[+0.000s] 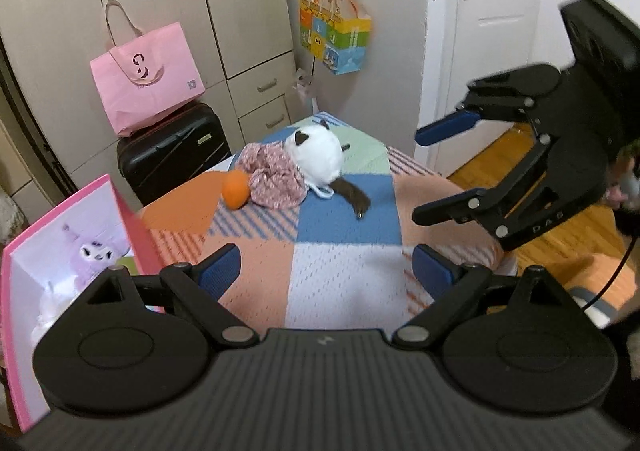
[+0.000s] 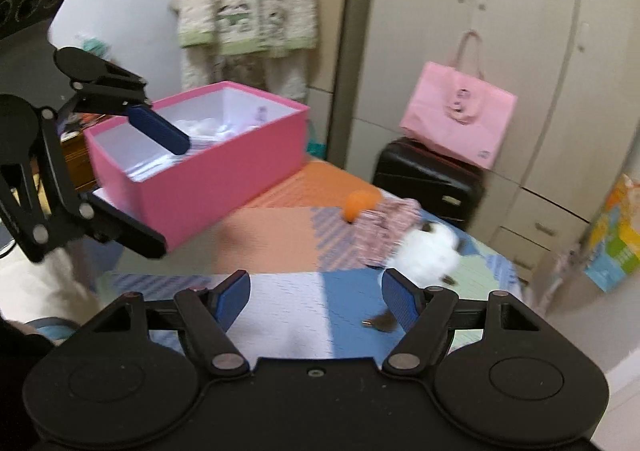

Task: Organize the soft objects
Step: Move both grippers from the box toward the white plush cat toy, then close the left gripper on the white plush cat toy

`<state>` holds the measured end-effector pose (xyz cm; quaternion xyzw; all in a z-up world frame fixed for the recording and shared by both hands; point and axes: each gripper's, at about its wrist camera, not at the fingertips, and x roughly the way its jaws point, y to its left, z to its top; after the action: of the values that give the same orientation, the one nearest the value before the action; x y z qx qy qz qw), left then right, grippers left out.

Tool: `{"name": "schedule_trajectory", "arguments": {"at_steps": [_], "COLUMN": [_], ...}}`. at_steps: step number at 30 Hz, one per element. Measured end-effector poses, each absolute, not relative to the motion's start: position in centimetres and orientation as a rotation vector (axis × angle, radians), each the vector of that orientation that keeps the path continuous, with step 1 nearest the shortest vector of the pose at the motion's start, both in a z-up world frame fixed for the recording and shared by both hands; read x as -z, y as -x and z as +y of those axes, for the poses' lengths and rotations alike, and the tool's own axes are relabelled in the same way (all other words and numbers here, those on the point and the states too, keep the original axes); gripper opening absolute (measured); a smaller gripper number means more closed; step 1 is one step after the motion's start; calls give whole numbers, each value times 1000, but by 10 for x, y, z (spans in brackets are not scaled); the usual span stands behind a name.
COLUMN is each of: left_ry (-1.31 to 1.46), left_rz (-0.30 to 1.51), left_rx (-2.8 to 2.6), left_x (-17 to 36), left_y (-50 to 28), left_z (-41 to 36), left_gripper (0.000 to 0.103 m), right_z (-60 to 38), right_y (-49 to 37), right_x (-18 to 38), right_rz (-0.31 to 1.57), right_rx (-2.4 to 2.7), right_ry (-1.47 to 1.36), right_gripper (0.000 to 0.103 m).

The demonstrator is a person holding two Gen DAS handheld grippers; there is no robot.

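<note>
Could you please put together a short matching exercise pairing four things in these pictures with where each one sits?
Things:
1. orange ball
2. purple plush toy
3. pink paper bag
4. colourful gift bag

Places:
A. on top of the black suitcase
B. on the patchwork blanket, next to the floral cloth
C. hanging on the wall near the door
D. inside the pink box

Pairs: 1-B, 2-D, 3-A, 4-C
</note>
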<state>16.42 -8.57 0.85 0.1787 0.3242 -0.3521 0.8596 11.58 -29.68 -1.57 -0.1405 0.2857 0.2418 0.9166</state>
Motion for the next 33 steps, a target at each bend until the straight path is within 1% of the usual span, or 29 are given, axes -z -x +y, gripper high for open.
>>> {"name": "schedule_trajectory", "arguments": {"at_steps": [7, 14, 19, 20, 21, 22, 23, 24, 26, 31, 33], "left_ry": [-265, -88, 8, 27, 42, 56, 64, 66, 69, 27, 13], "left_rz": [683, 650, 719, 730, 735, 734, 729, 720, 696, 626, 666], "left_rx": [739, 738, 751, 755, 756, 754, 750, 748, 754, 753, 718], "left_x": [8, 23, 49, 55, 61, 66, 70, 73, 77, 77, 79], "left_y": [-188, -221, -251, -257, -263, -268, -273, -278, -286, -298, -306], "left_z": [-106, -129, -145, -148, -152, -155, -159, -164, -170, -186, -193], "left_gripper": [93, 92, 90, 90, 89, 89, 86, 81, 76, 68, 57], "right_z": [-327, -353, -354, -354, -353, -353, -354, -354, -355, -359, -360], "right_y": [-141, -186, -213, -216, -221, -224, -228, -232, -239, -255, -260], "right_x": [42, 78, 98, 102, 105, 108, 112, 115, 120, 123, 125], "right_rz": [502, 479, 469, 473, 485, 491, 496, 504, 521, 551, 561], "right_rx": [-405, -380, -358, -349, -333, -325, -324, -326, -328, -358, -377], "right_ry": [255, 108, 88, 85, 87, 87, 84, 81, 64, 11, -3], "right_gripper": [79, 79, 80, 80, 85, 86, 86, 86, 86, 86, 86]}}
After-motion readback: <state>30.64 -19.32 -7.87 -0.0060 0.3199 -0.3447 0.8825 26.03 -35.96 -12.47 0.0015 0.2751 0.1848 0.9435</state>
